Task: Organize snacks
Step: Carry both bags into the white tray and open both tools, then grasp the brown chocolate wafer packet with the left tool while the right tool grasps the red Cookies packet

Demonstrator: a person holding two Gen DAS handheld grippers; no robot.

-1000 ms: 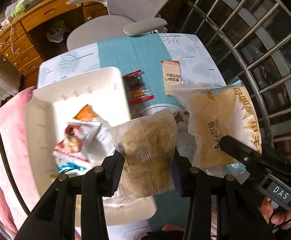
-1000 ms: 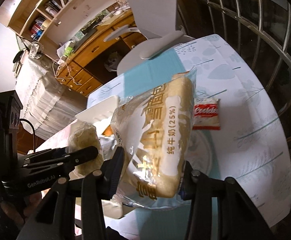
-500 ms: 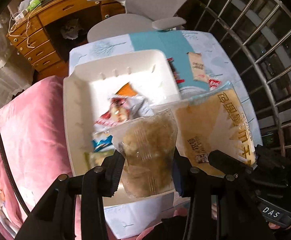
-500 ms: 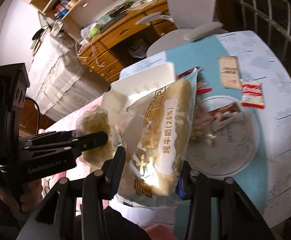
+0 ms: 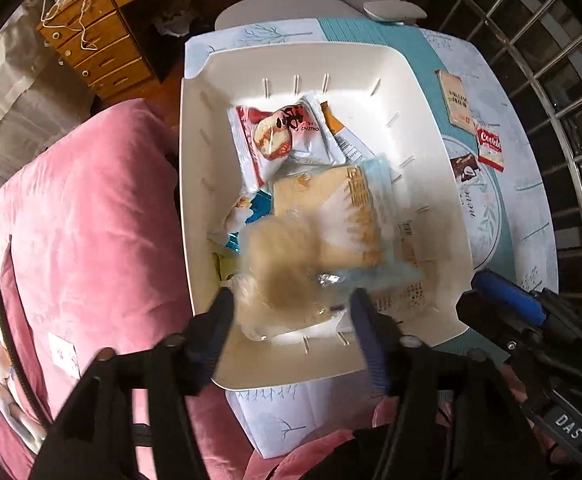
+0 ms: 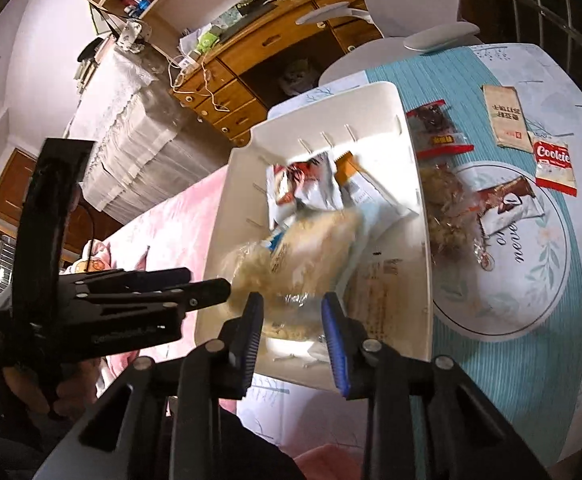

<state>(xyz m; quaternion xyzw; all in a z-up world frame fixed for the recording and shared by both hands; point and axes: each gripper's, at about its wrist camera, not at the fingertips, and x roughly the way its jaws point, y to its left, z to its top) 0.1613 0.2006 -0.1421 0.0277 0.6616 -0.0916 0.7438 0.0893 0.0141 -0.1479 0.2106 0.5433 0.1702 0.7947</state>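
A white bin (image 5: 190,160) (image 6: 409,120) holds several snack packets. My left gripper (image 5: 291,312) (image 6: 207,285) hangs over its near end, pointing down. Its jaws are opening, and the brown snack in clear wrap (image 5: 279,276) sits blurred between them, free of the pads. The big bread pack (image 5: 331,216) (image 6: 315,248) lies in the bin, partly under that snack. My right gripper (image 6: 292,312) (image 5: 479,292) is at the bin's near right corner. Its jaws are closing and the pads press on nothing.
On the table right of the bin lie a Cookie packet (image 6: 554,164), a beige packet (image 6: 507,116), a brown-and-white packet (image 6: 507,208), a red packet (image 6: 437,130) and a clear bag of snacks (image 6: 447,208). A pink blanket (image 5: 91,220) is left, a chair (image 5: 275,4) beyond.
Both grippers moved left over the bin. The left jaws spread and let go of the brown snack. The bread pack left the right gripper and now lies in the bin.
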